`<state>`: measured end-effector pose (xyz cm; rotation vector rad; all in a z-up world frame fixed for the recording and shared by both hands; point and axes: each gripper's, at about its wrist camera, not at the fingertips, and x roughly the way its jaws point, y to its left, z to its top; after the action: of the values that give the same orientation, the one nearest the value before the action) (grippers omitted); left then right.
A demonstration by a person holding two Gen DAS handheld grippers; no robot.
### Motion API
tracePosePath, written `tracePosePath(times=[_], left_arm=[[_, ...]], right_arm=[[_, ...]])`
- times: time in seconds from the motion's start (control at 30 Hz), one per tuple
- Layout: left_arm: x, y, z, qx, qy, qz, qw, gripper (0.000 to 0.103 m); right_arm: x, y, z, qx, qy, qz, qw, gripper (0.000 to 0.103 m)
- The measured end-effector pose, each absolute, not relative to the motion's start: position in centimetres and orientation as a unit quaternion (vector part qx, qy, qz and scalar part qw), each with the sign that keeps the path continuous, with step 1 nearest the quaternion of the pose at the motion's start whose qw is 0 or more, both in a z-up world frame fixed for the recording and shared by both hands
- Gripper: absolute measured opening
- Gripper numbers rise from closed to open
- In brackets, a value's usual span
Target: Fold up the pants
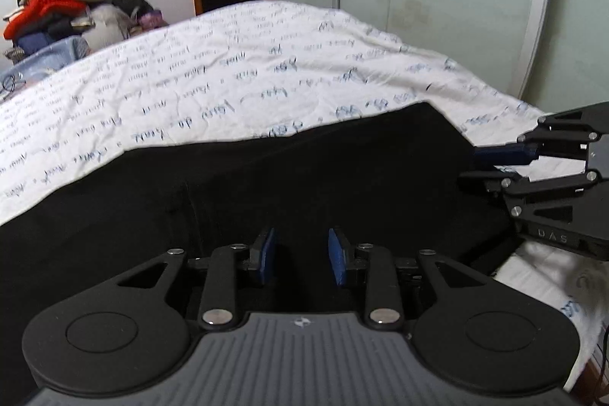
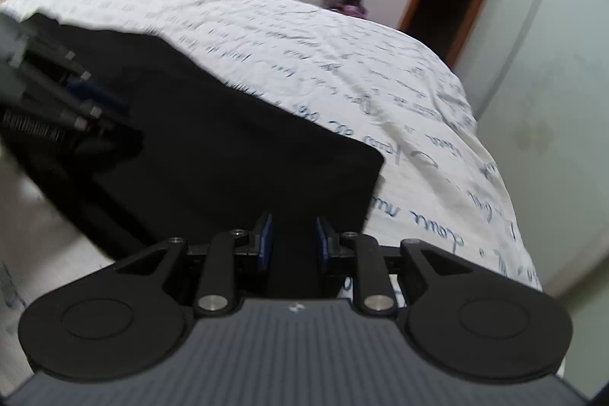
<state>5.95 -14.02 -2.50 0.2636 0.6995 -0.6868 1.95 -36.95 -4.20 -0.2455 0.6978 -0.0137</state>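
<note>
Since the left gripper (image 1: pixel 300 242) sits with pads apart and nothing pinched between them, treat that side as free: it hovers low over the black pants (image 1: pixel 266 185), cloth below the pads, not in them.

Right gripper (image 2: pixel 293 234): narrower gap, dark cloth showing in it, at the near right corner of the pants. Can't tell whether the pads actually bite the fabric or just frame it. The left wrist view doesn't settle it either.

Pants lie flat on the bed, spread as one wide dark panel along the near edge, far edge straight, right corner square. Looks like a fold has been laid; judgement only.

To do this step well:
- confirm the right-side corner is free before pulling away, or the layer drags and skews
- lift both sides clear upward, not sideways, so the edge stays aligned
- check the crease mid-panel; smooth it before the next fold
- next grasp: both corners of one short end, all layers pinched together, carried evenly

Beyond the pants, bare printed sheet (image 1: pixel 228 71), plenty of room to fold toward. Clothes pile (image 1: pixel 57 14) sits well off at the far side, no interference.
</note>
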Motion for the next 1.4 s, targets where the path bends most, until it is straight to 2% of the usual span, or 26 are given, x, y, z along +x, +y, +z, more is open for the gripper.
tracePosePath(times=[0.03,0.07,0.1,0.13,0.3,0.43,0.6,0.67,0.73,0.77,0.83,0.9,1.0,1.1,1.27,1.4], left_arm=[[6.0,-13.7,-2.4,0.121,0.333,-0.328,0.876,0.05],[6.1,-13.5,-2.5,0.116,0.334,-0.326,0.877,0.06],[6.2,-13.3,-2.8,0.114,0.338,-0.321,0.877,0.076],[6.2,-13.4,-3.2,0.118,0.345,-0.317,0.875,0.077],[4.5,-12.5,-2.8,0.13,0.316,-0.311,0.887,0.077],[4.7,-9.5,-1.5,0.093,0.294,-0.277,0.91,0.077],[6.2,-3.1,-0.7,0.027,0.314,-0.209,0.926,0.077],[6.5,0.1,-0.4,0.012,0.316,-0.174,0.933,0.077],[6.7,3.2,0.0,0.004,0.316,-0.13,0.94,0.077],[6.9,4.8,0.2,0.003,0.316,-0.106,0.943,0.079],[7.0,7.8,0.4,0.004,0.316,-0.048,0.948,0.09],[7.2,10.7,0.5,0.003,0.314,0.006,0.95,0.092],[7.3,14.7,0.7,-0.025,0.322,0.049,0.945,0.101],[7.5,17.4,0.9,-0.057,0.333,0.076,0.938,0.101],[7.1,18.8,1.3,-0.046,0.313,0.108,0.942,0.101],[7.2,18.8,1.4,-0.035,0.318,0.114,0.94,0.101]], right_arm=[[1.6,-36.7,-3.7,-0.123,0.33,-0.011,0.936,0.021],[1.3,-36.4,-3.3,-0.122,0.319,-0.009,0.94,0.024],[1.2,-36.2,-3.1,-0.116,0.316,-0.003,0.942,0.026],[1.2,-36.0,-3.3,-0.117,0.318,0.004,0.941,0.031],[1.3,-35.4,-4.6,-0.12,0.334,-0.017,0.935,0.036],[0.9,-33.8,-2.9,-0.124,0.297,-0.025,0.947,0.065],[1.7,-28.9,-1.1,-0.142,0.261,0.032,0.954,0.084],[2.2,-26.2,-0.8,-0.154,0.247,0.069,0.954,0.096],[2.4,-23.3,-0.5,-0.172,0.227,0.092,0.954,0.103],[2.6,-21.6,-0.5,-0.186,0.213,0.104,0.954,0.103],[2.8,-18.5,-0.3,-0.209,0.194,0.123,0.951,0.103],[2.9,-15.3,-0.2,-0.228,0.182,0.138,0.946,0.103],[2.9,-10.8,-0.3,-0.258,0.164,0.173,0.937,0.103],[2.6,-6.8,-0.8,-0.279,0.147,0.209,0.926,0.103],[3.0,-1.6,-1.7,-0.313,0.144,0.252,0.905,0.102],[4.0,1.2,-4.1,-0.4,0.129,0.222,0.88,0.101]])
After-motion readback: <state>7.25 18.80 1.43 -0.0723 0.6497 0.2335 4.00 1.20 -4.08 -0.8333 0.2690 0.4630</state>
